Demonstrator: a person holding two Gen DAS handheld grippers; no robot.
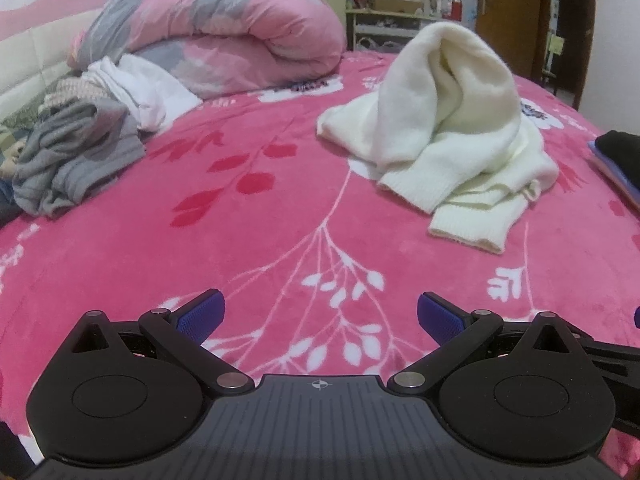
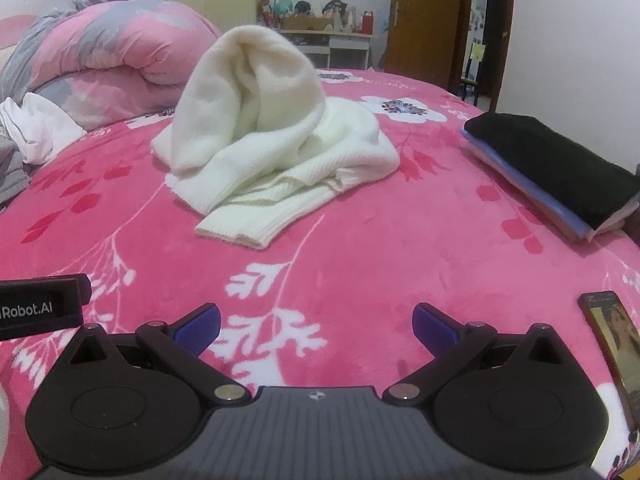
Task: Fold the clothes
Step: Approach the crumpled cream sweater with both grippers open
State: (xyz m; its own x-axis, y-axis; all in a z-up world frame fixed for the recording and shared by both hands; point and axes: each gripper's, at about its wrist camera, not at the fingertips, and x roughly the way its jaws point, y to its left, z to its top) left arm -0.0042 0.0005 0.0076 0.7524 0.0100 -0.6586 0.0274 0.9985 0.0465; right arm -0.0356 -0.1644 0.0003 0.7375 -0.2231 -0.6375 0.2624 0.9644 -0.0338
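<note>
Our left gripper [image 1: 320, 316] has its jaws spread wide with nothing between them, only pink blanket showing in the gap. Our right gripper [image 2: 316, 322] is the same: jaws fully apart, empty, hovering low over the bed [image 2: 360, 264]. We judge that both are held open and back because no garment has been picked yet; this looks like the approach to a fresh piece.

Straight ahead of both grippers, well apart from the blue fingertips [image 1: 200, 316], lies the cream sweater [image 1: 448, 120]. It sits crumpled in a heap, part of it standing up in a soft peak, with one ribbed cuff [image 2: 236, 232] trailing toward us (the nearest edge we could reach). It will need spreading flat before any fold.

On the right side of the bed rests a neat stack of folded clothes [image 2: 556, 168], a black piece on top of a blue one with something pale beneath; we take it as the finished pile, kept off to the side so that the middle stays free for working. On the left, an unfolded heap waits: a grey garment [image 1: 76, 152] and white clothes [image 1: 144, 88] bunched together by the rolled pink and grey quilt [image 1: 224, 28].

There are no baskets or bins in view; the piles lie directly on the blanket. A phone [image 2: 616, 344] lies near the right edge.
</note>
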